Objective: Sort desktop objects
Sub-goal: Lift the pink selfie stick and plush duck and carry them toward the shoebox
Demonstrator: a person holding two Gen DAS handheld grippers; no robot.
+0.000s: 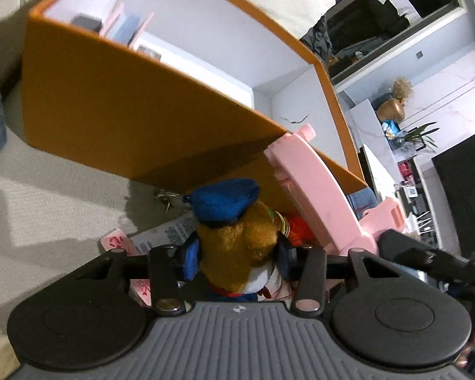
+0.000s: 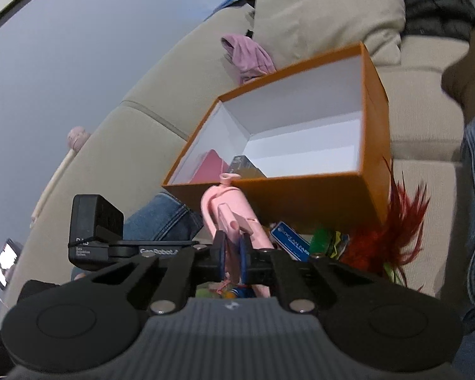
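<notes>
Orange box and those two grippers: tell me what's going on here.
A person is sorting loose items on a beige sofa into the orange box. The left hand-held gripper is closed on a brown plush toy with a blue cap. The right hand-held gripper is shut on a pink plastic gadget, held just in front of the box. A pink item and a dark item already lie inside; more clutter waits in front.

Each camera rides low on its own gripper and looks forward and downward along the jaws. The left one sits very near the orange box (image 1: 126,107), facing its outer wall, the room beyond at right. The right one views the same orange box (image 2: 313,196) from farther back, seeing inside. Both share the pink plastic piece (image 1: 313,186) (image 2: 228,212).
</notes>
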